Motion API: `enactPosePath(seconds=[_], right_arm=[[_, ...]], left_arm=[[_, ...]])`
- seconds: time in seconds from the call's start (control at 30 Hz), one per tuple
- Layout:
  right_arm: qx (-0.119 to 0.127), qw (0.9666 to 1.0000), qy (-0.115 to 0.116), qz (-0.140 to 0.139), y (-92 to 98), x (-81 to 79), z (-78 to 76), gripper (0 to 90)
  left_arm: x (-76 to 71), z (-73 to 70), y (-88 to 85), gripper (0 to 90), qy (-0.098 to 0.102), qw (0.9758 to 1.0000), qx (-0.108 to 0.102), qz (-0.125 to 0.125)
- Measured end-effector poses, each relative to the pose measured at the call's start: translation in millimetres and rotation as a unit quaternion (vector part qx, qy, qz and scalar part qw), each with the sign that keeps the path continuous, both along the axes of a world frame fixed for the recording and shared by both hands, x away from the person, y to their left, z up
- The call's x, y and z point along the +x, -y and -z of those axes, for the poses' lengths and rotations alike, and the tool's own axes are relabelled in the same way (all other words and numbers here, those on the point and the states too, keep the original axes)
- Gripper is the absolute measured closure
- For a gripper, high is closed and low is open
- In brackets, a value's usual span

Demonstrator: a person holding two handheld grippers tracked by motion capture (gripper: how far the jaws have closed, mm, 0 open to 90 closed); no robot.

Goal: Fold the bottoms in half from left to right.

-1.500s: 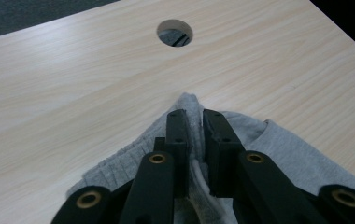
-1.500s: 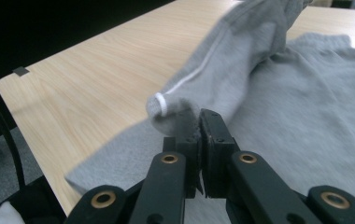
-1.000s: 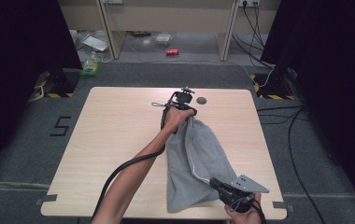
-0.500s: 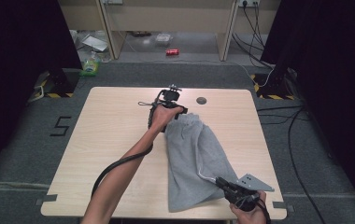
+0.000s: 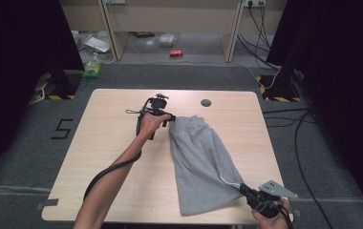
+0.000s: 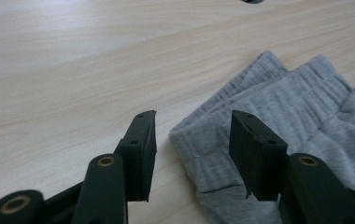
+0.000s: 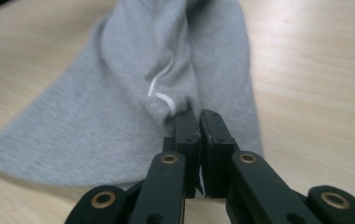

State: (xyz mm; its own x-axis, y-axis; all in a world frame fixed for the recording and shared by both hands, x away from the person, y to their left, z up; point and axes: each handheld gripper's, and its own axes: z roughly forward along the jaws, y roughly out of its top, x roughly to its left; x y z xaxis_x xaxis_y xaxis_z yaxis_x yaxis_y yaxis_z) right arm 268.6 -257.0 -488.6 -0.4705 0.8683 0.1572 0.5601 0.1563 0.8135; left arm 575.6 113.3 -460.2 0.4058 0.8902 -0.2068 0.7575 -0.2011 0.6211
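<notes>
High view: grey shorts (image 5: 201, 164) lie flat on the table (image 5: 112, 143), left gripper (image 5: 164, 118) at the far corner
Left gripper view: jaws just opened, waistband corner between them, unpressed
Right gripper view: right gripper (image 7: 199, 122) pinches the hem near a white cord (image 7: 160, 88)

The desk (image 5: 108, 157) lies bare to the left of the grey shorts (image 5: 201, 167), leaving broad passage there. A narrower bare strip runs down the right side. A small dark disc (image 5: 206, 102) sits near the far edge, just beyond the shorts' waistband, the lone obstacle.
</notes>
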Motion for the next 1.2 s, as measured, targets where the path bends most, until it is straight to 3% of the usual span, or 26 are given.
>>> enactPosePath(seconds=[0.07,0.17,0.33,0.4,0.5,0.73,0.83,0.93,0.97,1.1,1.2], right_arm=[[-0.004,1.0,-0.008,-0.003,1.0,1.6,1.6,86.2],[0.006,0.9999,-0.008,0.003,0.8,2.3,-1.6,77.4],[0.02,0.9995,0.021,0.008,-1.3,10.2,-20.3,64.0],[0.013,0.9995,0.028,0.002,-8.4,20.9,-27.8,61.8],[0.0,0.9997,0.02,-0.017,-25.9,44.6,-32.7,58.3],[-0.021,0.9982,-0.028,-0.049,-68.4,98.9,-24.1,53.5],[-0.045,0.9963,-0.057,-0.044,-76.6,115.2,-14.5,60.4],[-0.065,0.9941,-0.067,-0.055,-70.3,125.9,-8.3,83.4],[-0.067,0.9943,-0.062,-0.054,-65.3,127.8,-9.4,85.7],[-0.063,0.9966,-0.041,-0.033,-39.9,131.6,-23.0,86.5],[-0.058,0.9971,-0.047,-0.015,-23.4,137.4,-24.1,86.5]], left_arm=[[-0.3,2.5,-3.2,49.9,-0.003,1.0,-0.001,0.0],[-2.2,3.4,-7.0,49.3,-0.003,1.0,-0.003,0.001],[-4.4,4.4,-11.7,48.1,-0.001,1.0,-0.004,-0.003],[-6.5,4.0,-11.7,47.4,-0.001,1.0,-0.005,0.0],[-9.3,2.5,-10.8,46.8,0.002,1.0,-0.006,0.006],[-11.8,1.0,-11.2,45.8,0.0,0.9999,-0.009,0.011],[-12.7,1.5,-11.8,45.1,-0.001,0.9999,-0.011,0.012],[-13.1,1.1,-13.5,44.1,0.0,0.9998,-0.015,0.013],[-13.4,1.1,-14.1,43.8,0.0,0.9998,-0.016,0.013],[-13.5,0.9,-16.5,43.1,0.001,0.9998,-0.018,0.01],[-13.8,2.5,-14.6,43.0,0.0,0.9998,-0.018,0.01]])
